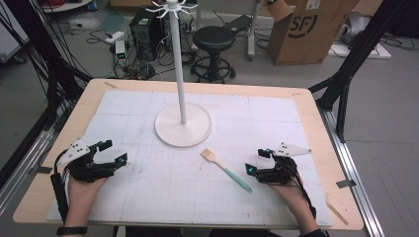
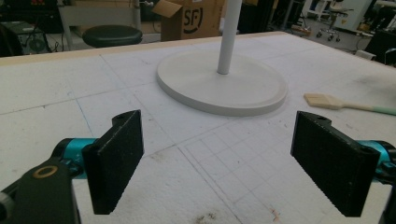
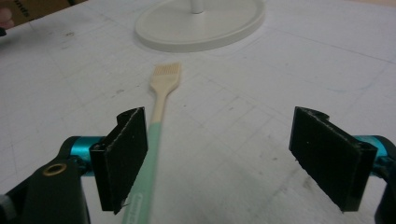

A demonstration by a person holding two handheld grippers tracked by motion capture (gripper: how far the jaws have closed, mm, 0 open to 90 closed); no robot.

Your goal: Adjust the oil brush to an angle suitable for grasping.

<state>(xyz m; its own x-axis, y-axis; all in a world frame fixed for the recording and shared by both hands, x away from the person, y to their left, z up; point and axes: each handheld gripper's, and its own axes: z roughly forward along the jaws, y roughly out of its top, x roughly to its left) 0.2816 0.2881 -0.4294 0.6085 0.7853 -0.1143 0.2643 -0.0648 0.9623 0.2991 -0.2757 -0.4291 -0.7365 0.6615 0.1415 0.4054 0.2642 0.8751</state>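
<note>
A basting brush (image 1: 226,170) with a cream head and a mint-green handle lies flat on the white mat, just right of centre. In the right gripper view the brush (image 3: 158,116) runs away from me, its handle passing close beside the left jaw. My right gripper (image 1: 258,161) rests on the mat right of the brush handle, open, with nothing between its jaws (image 3: 224,154). At the mat's left side my left gripper (image 1: 113,152) also stands open and empty (image 2: 219,163). A white stand (image 1: 183,126) with a round base and tall pole rises at the mat's middle.
The stand's base (image 2: 224,86) lies ahead of the left gripper, with the brush head (image 2: 322,101) to its right. A small wooden stick (image 1: 337,212) lies at the table's front right corner. Beyond the table are a black stool (image 1: 213,44) and a cardboard box (image 1: 309,27).
</note>
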